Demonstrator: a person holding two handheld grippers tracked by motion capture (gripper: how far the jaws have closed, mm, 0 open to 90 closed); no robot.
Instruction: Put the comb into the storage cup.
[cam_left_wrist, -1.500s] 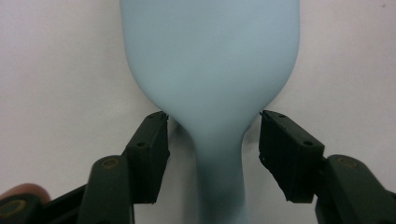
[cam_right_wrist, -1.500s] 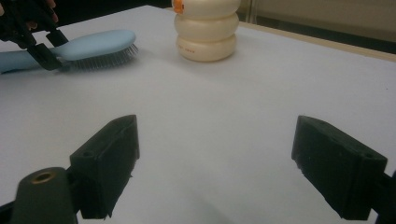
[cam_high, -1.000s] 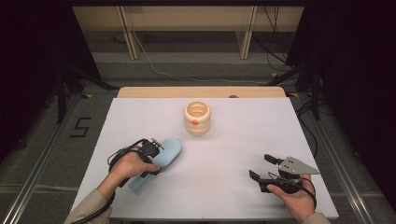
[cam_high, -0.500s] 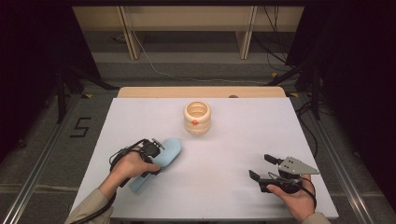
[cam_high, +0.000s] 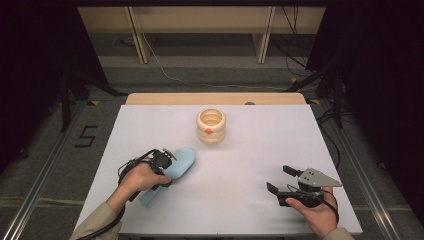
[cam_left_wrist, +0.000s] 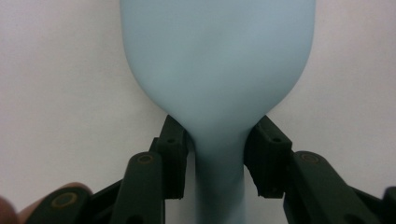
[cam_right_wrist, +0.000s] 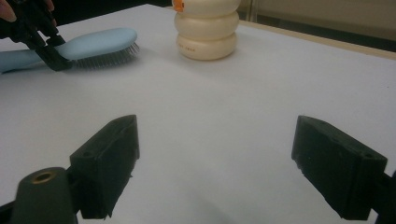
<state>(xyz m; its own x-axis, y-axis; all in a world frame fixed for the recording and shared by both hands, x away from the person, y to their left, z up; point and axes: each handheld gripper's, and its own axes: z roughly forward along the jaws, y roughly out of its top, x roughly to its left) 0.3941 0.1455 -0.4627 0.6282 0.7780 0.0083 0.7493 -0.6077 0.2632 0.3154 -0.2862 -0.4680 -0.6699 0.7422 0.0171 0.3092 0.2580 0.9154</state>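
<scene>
— Hairbrush: pale blue, lying bristles-down on the white tabletop, toward the near-left corner, head pointing to the far right, handle toward the near edge.

— And the left gripper?

— Clamped on that hairbrush, right at the neck where the head narrows into the handle. Seen in the left gripper view with one black jaw pressed to each side of the neck of the hairbrush, and the left gripper sitting low over the white surface. Held by the left hand, sleeve coming in from the bottom edge.

— Right gripper?

— Spread wide, nothing between the jaws. Resting near the near-right corner in the right hand, grey three-cornered plate on top. Aimed across the tabletop in the right gripper view, with bare white surface between the two black jaws.

— Anything else on the tabletop?

— Cream ribbed container, upright, open at the top, small orange mark on its side, standing near the middle of the far edge. Well apart from the hairbrush and from both grippers. Visible too in the right gripper view, cream ribbed container beyond the hairbrush with its bristles facing down.
</scene>
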